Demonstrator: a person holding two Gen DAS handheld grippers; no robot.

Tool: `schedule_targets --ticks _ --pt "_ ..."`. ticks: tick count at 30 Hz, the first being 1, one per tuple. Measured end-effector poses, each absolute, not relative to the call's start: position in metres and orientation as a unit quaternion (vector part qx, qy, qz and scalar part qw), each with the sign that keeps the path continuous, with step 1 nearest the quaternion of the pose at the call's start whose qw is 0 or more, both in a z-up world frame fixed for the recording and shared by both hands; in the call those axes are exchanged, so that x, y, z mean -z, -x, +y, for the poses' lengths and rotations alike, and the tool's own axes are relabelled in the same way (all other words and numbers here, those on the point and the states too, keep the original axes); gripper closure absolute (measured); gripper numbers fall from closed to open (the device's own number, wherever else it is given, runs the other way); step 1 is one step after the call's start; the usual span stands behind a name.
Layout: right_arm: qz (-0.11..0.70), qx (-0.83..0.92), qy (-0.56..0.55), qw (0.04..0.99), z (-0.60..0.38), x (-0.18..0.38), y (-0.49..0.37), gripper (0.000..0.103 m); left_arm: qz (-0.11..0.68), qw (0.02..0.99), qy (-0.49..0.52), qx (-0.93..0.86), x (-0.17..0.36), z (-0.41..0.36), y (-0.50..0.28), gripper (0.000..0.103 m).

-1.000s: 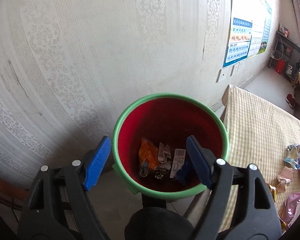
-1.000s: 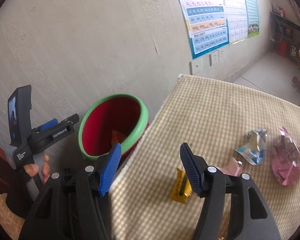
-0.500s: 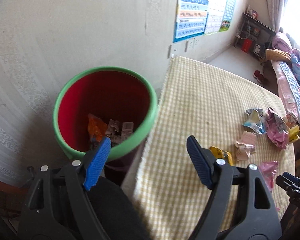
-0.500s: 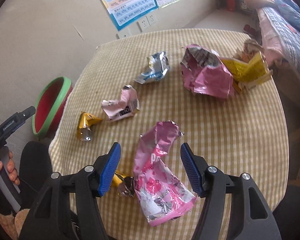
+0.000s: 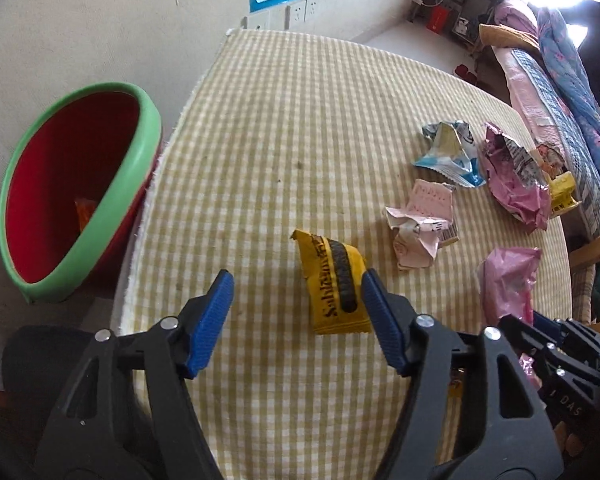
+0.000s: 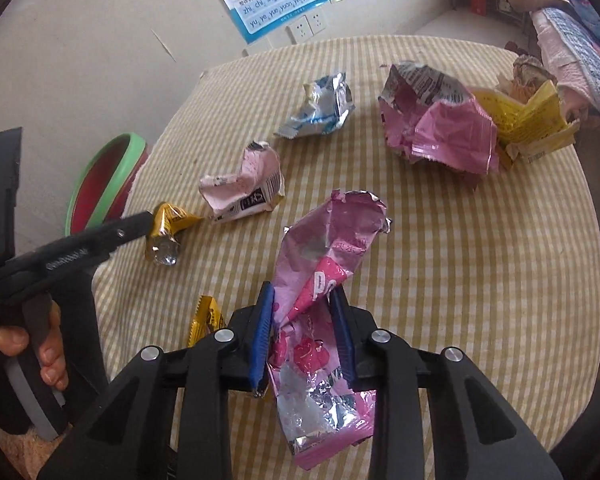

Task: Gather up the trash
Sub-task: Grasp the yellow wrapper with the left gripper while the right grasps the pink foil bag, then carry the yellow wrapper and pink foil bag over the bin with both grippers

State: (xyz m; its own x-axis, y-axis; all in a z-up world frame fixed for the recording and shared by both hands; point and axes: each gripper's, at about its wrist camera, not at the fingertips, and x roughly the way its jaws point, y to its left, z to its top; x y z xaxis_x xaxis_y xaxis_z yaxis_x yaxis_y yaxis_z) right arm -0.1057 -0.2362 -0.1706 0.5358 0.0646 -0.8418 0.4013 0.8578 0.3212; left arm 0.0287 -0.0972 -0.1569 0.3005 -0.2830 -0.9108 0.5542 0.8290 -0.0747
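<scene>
My left gripper (image 5: 296, 300) points down at the checked table (image 5: 300, 120), its jaws closing. A yellow snack wrapper (image 5: 332, 284) lies flat between them, beside the right pad and apart from the left one. The jaws of my right gripper (image 6: 302, 320) are closing too, and both blue pads press on a crumpled pink foil wrapper (image 6: 332, 236) that lies on the cloth. A red bin with a green rim (image 5: 136, 152) stands beside the table's left edge, with an orange wrapper inside. From the right wrist view the left gripper (image 6: 144, 222) reaches over the gold-yellow wrapper (image 6: 168, 232).
More litter lies across the table: a pale pink wrapper (image 6: 244, 184), a blue and silver one (image 6: 324, 108), a big pink bag (image 6: 440, 124), a yellow carton (image 6: 532, 120) and a small gold wrapper (image 6: 206, 320). A bed (image 5: 560, 92) runs along the right.
The left gripper swung from over the bin to over the table and sank toward the yellow wrapper. The right gripper came down on the pink wrapper and its jaws narrowed onto it.
</scene>
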Motion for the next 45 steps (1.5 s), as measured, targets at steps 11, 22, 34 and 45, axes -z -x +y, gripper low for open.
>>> schedule_targets --ticks 11,22,34,45 --pt "0.446 0.096 -0.253 0.853 -0.236 0.16 0.107 0.075 0.537 0.791 -0.122 0.265 0.165 -0.094 -0.025 0.076" --pt "0.445 0.095 -0.247 0.855 -0.231 0.157 0.104 0.075 0.512 0.821 -0.09 0.236 0.144 -0.065 -0.036 0.076" --pt "0.441 0.087 -0.233 0.863 -0.217 0.149 0.095 0.075 0.497 0.831 -0.09 0.232 0.137 -0.061 -0.037 0.076" --pt "0.424 0.078 -0.217 0.876 -0.204 0.129 0.079 0.075 0.45 0.862 -0.107 0.207 0.118 -0.052 -0.039 0.076"
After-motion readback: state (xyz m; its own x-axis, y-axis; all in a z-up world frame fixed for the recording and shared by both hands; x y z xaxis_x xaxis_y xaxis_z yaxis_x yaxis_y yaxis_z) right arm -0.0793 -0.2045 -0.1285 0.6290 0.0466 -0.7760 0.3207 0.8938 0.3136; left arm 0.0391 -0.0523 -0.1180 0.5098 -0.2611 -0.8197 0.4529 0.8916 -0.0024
